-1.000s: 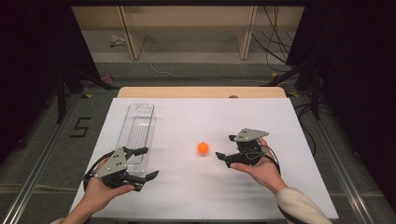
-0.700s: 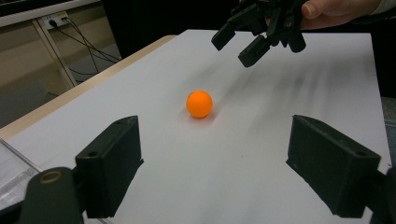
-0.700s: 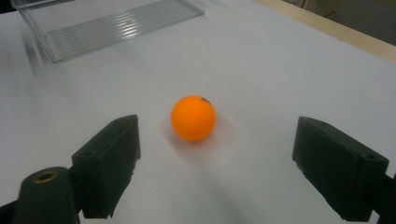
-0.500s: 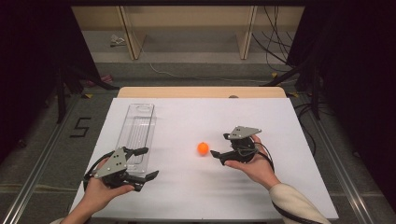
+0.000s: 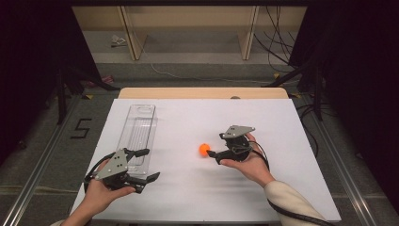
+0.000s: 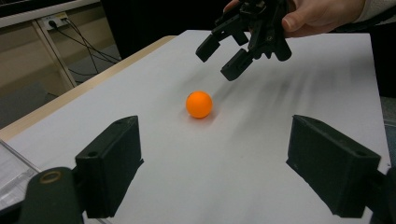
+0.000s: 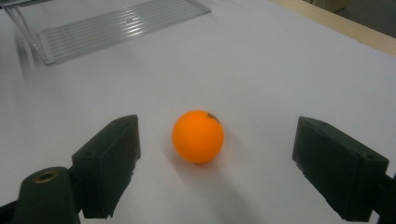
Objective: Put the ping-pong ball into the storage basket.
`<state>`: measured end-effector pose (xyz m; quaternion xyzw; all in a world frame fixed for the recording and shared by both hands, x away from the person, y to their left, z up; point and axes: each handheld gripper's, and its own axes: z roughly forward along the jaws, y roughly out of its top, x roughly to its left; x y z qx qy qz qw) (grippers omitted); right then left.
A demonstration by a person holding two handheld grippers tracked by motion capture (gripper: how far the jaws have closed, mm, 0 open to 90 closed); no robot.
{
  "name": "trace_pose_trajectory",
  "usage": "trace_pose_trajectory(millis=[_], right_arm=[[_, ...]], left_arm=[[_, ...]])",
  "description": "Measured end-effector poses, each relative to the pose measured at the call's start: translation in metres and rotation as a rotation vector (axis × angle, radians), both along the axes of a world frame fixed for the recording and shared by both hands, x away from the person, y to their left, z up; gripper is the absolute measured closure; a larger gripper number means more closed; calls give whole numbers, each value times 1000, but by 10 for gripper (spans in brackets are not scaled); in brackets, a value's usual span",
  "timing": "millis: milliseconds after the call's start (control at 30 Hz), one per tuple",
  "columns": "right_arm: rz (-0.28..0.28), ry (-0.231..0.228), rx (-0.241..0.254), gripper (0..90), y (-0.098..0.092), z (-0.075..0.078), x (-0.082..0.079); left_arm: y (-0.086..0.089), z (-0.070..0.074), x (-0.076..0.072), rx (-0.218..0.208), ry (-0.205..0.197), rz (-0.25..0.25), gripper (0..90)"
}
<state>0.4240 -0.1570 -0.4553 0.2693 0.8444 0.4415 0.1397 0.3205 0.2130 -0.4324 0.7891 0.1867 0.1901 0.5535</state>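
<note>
A small orange ball point(image 5: 204, 149) rests on the white table top point(image 5: 197, 117), right of centre. My right gripper point(image 5: 214, 156) is open just to the ball's right, its jaws pointing left at it. In the right gripper view the ball point(image 7: 198, 136) lies a little ahead of the gap between the jaws of the right gripper point(image 7: 219, 172), untouched. My left gripper point(image 5: 147, 165) is open near the front left, nothing in it. In the left gripper view the ball point(image 6: 199, 104) lies farther off, with the right gripper point(image 6: 224, 58) and a hand behind it.
A long clear plastic tray point(image 5: 139, 132) lies lengthwise on the left half of the table, its near end under the left gripper; the tray point(image 7: 116, 28) is beyond the ball in the right gripper view. A wooden strip point(image 5: 202, 92) edges the far side.
The right gripper has moved left across the table toward the ball, closing the gap to it. The left gripper and the ball have stayed in place.
</note>
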Motion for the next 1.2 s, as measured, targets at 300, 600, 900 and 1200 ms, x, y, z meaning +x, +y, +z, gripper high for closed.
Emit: trace_pose_trajectory(millis=[300,600,900,1200], right_arm=[[5,5,-7,161,10,-4,8],[13,18,-13,162,19,-9,13],[21,24,-25,162,26,-14,18],[29,36,-38,162,33,-20,22]], left_arm=[[0,0,0,-1,1,-3,173],[0,0,0,0,1,-3,173],[0,0,0,-1,1,-4,173],[0,0,0,0,1,-4,173]])
